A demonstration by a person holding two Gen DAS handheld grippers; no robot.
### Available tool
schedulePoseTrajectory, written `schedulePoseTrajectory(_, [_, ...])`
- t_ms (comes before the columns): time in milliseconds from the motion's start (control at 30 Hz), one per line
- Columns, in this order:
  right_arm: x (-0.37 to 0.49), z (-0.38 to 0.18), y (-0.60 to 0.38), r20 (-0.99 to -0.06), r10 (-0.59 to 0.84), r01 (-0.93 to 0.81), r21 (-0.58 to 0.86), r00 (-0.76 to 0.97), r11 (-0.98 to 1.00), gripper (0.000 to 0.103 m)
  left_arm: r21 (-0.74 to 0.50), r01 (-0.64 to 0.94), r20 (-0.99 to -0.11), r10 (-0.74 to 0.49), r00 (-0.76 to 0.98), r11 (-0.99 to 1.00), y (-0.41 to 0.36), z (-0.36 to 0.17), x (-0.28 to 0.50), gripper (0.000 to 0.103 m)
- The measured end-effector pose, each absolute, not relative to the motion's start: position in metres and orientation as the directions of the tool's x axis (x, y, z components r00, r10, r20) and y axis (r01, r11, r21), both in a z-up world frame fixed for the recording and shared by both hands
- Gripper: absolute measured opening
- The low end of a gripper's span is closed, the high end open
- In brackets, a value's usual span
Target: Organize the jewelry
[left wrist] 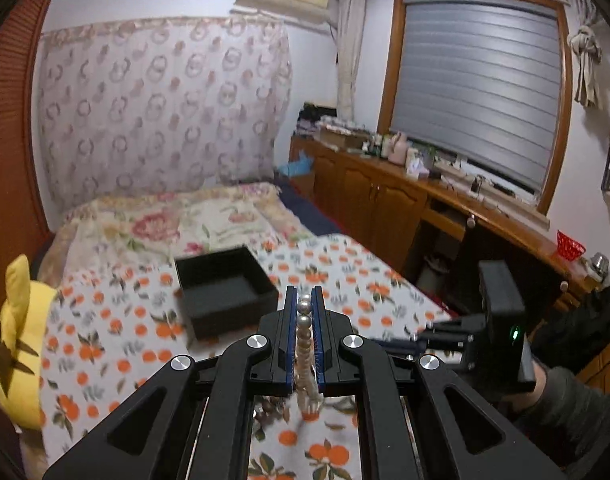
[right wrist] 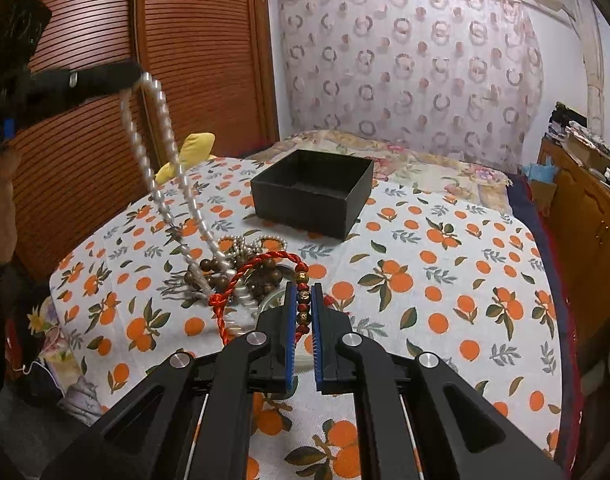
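Your left gripper (left wrist: 305,300) fills the bottom of the left wrist view, its blue-lined fingers pinched on a pearl necklace (left wrist: 303,322); the beads run between the pads and hang down below them toward the orange-print bedspread (left wrist: 117,320). Just above and left of the fingertips sits the open black box (left wrist: 225,290) on that spread. At the lower right of the same frame you can see your right gripper (left wrist: 421,336) edge-on, too blurred there to read.

Low and centre in the right wrist view, your right gripper (right wrist: 303,300) is pinched on the beaded part of a red cord bracelet (right wrist: 261,268), whose loop arcs up and to the left. Behind that loop lies a heap of dark wooden beads (right wrist: 265,276) and small pearl strands. From the upper left of this frame your left gripper (right wrist: 101,76) holds the pearl necklace (right wrist: 161,120) raised, its two strands slanting down into the heap. Black box (right wrist: 313,192) stands at centre, beyond the heap and apart from it.
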State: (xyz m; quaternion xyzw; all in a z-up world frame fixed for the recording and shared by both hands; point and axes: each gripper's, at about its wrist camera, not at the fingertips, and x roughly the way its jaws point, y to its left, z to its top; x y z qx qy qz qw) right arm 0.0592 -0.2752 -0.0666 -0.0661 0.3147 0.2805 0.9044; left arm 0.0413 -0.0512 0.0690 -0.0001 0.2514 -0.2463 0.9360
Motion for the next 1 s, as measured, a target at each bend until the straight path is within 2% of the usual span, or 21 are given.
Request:
schedulePoseTrajectory(367, [0.076, -0.042, -0.267, -0.569, 0.474, -0.557, 0.034, 0.672, 0.830, 0.008, -0.083, 0.417, -0.404, -0.413, 0.816, 0.905, -0.038, 0.114, 0.068, 0.006])
schedulePoseTrajectory(667, [0.128, -0.014, -0.249, -0.532, 0.481, -0.567, 0.002, 0.697, 0.824, 0.008, -0.040, 0.380, -0.393, -0.365, 0.844, 0.924, -0.035, 0.136, 0.122, 0.006])
schedulePoseTrajectory(1000, [0.197, -0.022, -0.227, -0.563, 0.465, -0.569, -0.011, 0.683, 0.822, 0.008, -0.051, 0.358, -0.414, -0.346, 0.842, 0.932, -0.036, 0.141, 0.191, 0.006])
